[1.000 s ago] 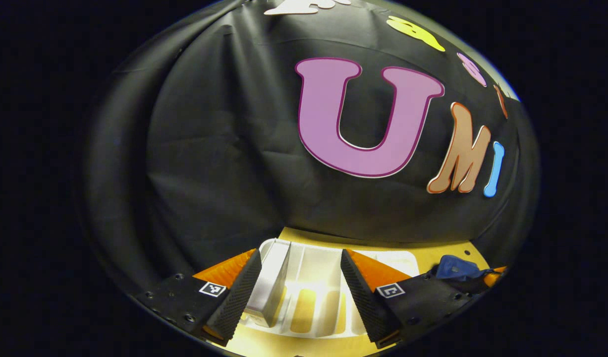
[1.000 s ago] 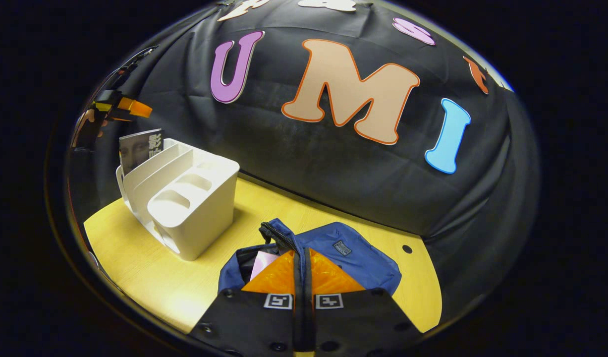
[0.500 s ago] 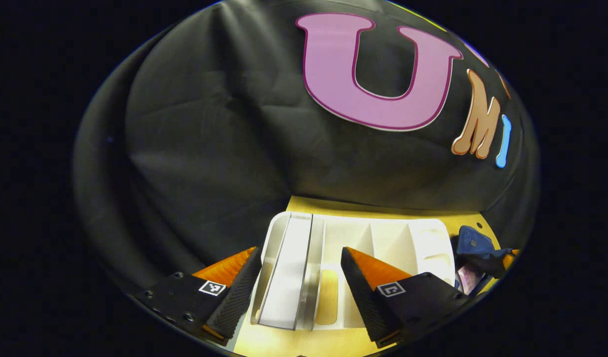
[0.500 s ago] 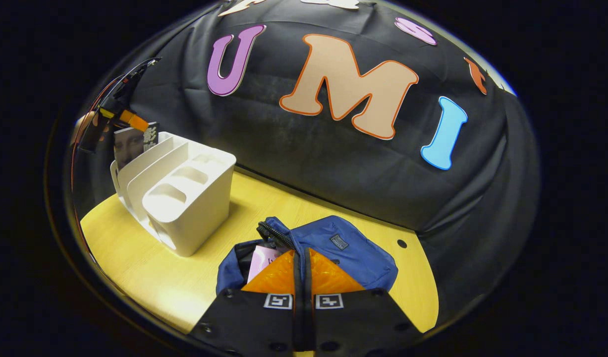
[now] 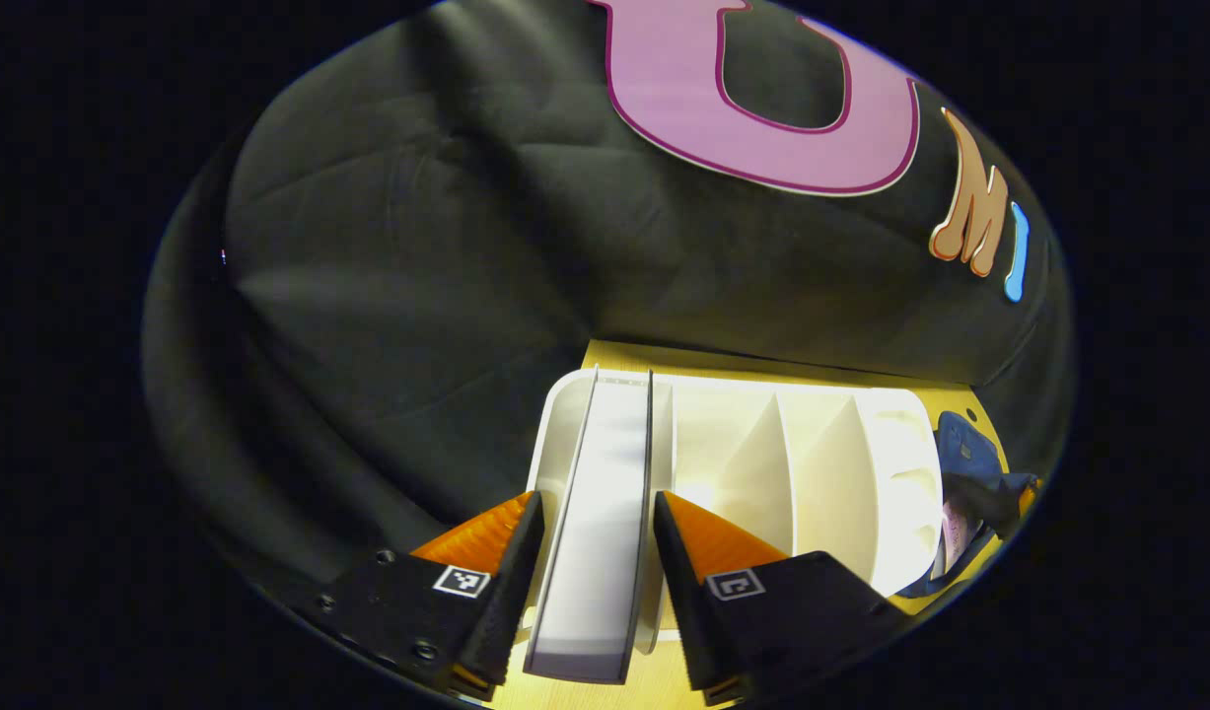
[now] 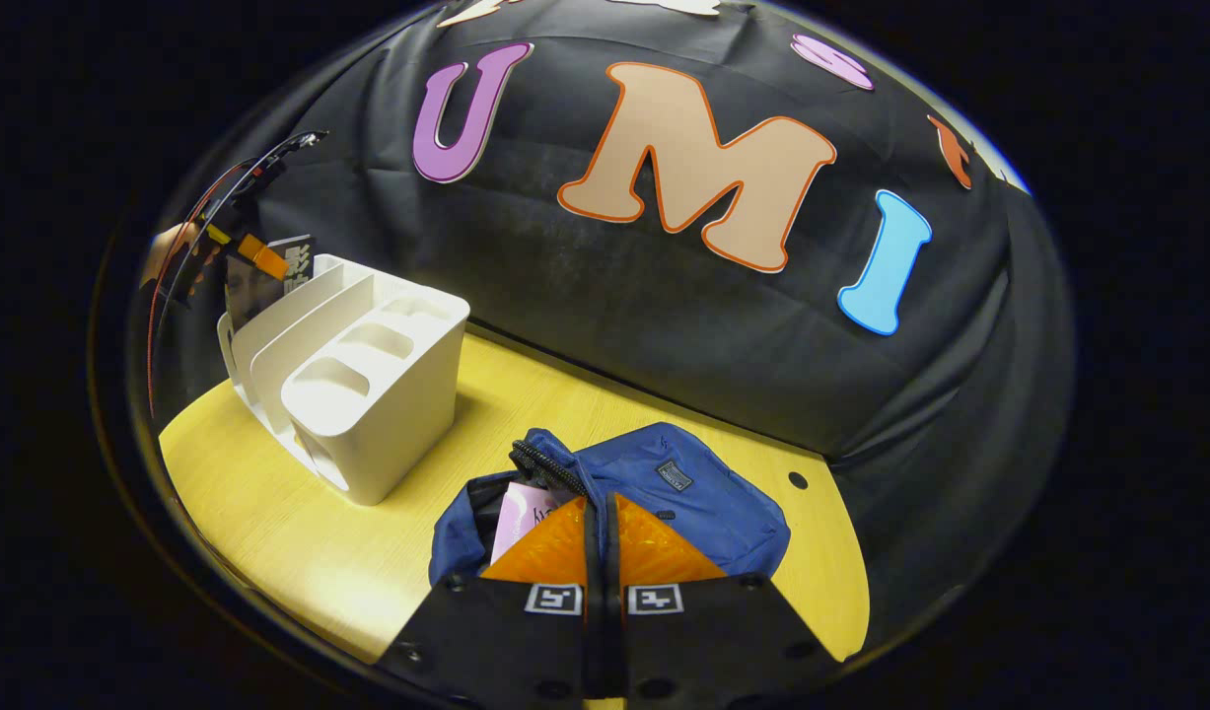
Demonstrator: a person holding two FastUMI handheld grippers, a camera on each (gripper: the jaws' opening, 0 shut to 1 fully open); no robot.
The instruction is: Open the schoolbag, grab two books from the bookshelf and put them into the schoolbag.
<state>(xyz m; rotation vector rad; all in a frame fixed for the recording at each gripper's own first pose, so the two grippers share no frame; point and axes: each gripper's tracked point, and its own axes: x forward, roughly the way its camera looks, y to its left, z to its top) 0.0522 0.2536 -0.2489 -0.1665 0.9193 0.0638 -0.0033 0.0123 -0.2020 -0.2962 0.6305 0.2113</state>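
Schoolbag [image 6: 664, 493] is lying open at lower centre of the right gripper view, on the yellow table [image 6: 299, 552], zipper mouth gaping. A pink book [image 6: 526, 513] is showing inside it, so I'm judging the opening and book one as done.

Second book [image 5: 600, 532] is standing in the leftmost slot of the white bookshelf [image 5: 821, 463], lower centre of the left gripper view. My left gripper [image 5: 590, 567] is straddling it, fingers apart, one on each side; can't tell if either is touching.

My right gripper [image 6: 601, 532] is sitting at the bag mouth, fingers together; I can't tell if they're pinching any fabric.

Remaining, by my read: clamp this book, lift, drop into the bag.
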